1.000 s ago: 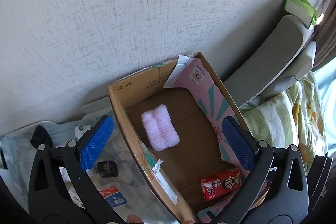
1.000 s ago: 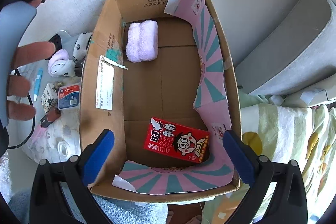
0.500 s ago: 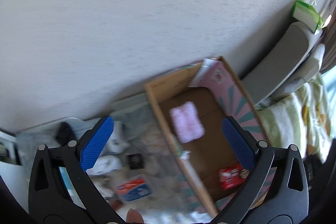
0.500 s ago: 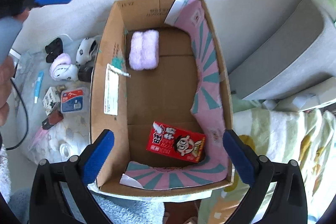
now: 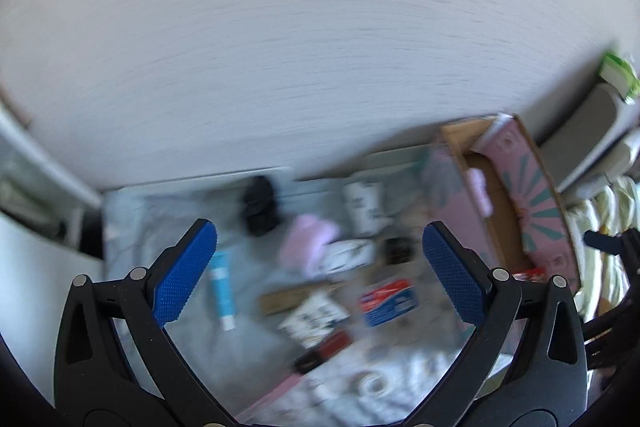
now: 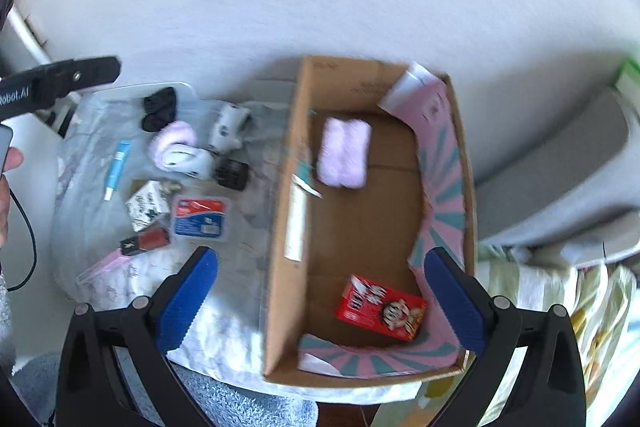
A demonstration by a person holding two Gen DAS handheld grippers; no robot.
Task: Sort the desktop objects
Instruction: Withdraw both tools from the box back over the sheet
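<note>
Both the left gripper (image 5: 318, 263) and the right gripper (image 6: 320, 287) gape wide, holding nothing. The left has swung from the cardboard box (image 6: 286, 227) to the clutter beside it; the red carton (image 6: 380, 307) lies in the box's near corner.

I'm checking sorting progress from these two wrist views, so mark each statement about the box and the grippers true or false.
1. The red carton lies inside the cardboard box. True.
2. The blue tube is in the box. False: it lies on the cloth left of the box.
3. The left gripper holds the pink fluffy item. False: it is open and empty; that item is in the box.
4. The right gripper is open. True.
</note>
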